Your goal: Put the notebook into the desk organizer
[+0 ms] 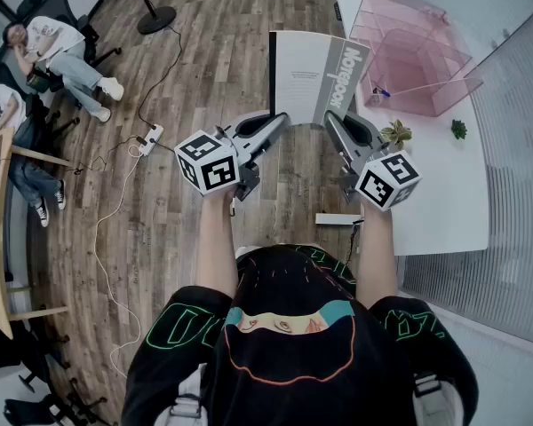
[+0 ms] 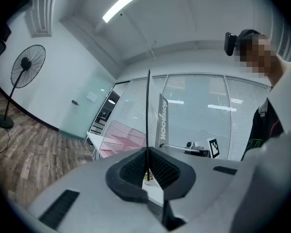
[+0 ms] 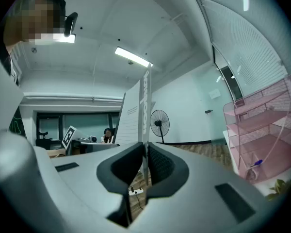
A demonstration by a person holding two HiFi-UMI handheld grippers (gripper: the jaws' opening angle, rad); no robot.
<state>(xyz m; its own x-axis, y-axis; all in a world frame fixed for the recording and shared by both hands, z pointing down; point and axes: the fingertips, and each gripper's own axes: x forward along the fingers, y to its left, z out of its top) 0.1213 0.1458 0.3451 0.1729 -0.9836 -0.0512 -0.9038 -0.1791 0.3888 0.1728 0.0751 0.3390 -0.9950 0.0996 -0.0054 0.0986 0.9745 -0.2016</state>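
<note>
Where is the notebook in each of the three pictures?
Head view: the notebook is top middle, open, just left of the white table.
Left gripper view: notebook in the middle, edge-on, rising from the shut jaws.
Right gripper view: notebook in the middle, standing up from the shut jaws.
Shared landmark: the pink organizer, top right, left of the notebook, far right.

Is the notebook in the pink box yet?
No, it's out. The left claw and right claw hold the notebook up over the floor, beside the pink organizer on the table.
</note>
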